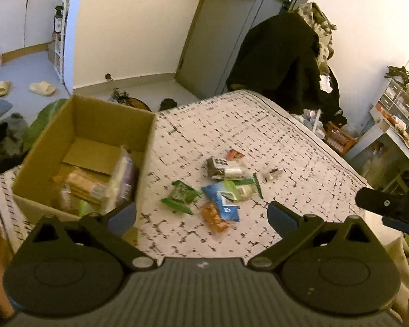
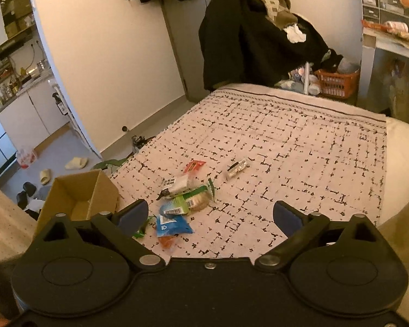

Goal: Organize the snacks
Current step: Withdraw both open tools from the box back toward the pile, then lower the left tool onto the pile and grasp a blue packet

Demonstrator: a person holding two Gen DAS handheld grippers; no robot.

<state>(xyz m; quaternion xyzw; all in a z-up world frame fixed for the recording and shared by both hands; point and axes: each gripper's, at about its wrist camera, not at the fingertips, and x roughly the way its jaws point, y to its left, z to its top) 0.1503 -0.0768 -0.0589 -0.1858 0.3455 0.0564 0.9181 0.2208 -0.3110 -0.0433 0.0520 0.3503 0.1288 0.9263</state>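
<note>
Plainly, both tongs were released and held nothing. The left gripper (image 1: pixel 201 214) hung above the bedspread (image 1: pixel 259 125) with its blue-padded fingers (image 1: pixel 282 216) spread wide, and the right gripper (image 2: pixel 210 216) did the same in its own view; its dark tip also showed at about 3 o'clock of the left camera's picture.

Just past the left gripper's fingers, toward 12 o'clock, lay a loose cluster of snacks on the bedspread. An orange packet (image 1: pixel 214 218) lay nearest, touching a blue packet (image 1: pixel 223 204). A green packet (image 1: pixel 180 196) sat at 10 o'clock of the blue one. A pale packet with green edges (image 1: pixel 245 188) overlapped the blue one's far side, and beyond it a dark-and-white packet (image 1: pixel 223 167) touched a small red packet (image 1: pixel 235 154). A small silvery wrapper (image 1: pixel 272 175) lay apart at 2 o'clock of the pile.

At 10 o'clock of the left gripper an open cardboard box (image 1: pixel 101 117) stood on the bedspread, already holding several wrapped snacks (image 1: pixel 95 188), blurred beyond telling apart.

From the right wrist, the same pile sat at 11 o'clock of the gripper, with the box at 9 o'clock. Beyond the bed's far end, at 12 o'clock, a dark coat (image 2: pixel 245 35) was draped over something I could not make out.
</note>
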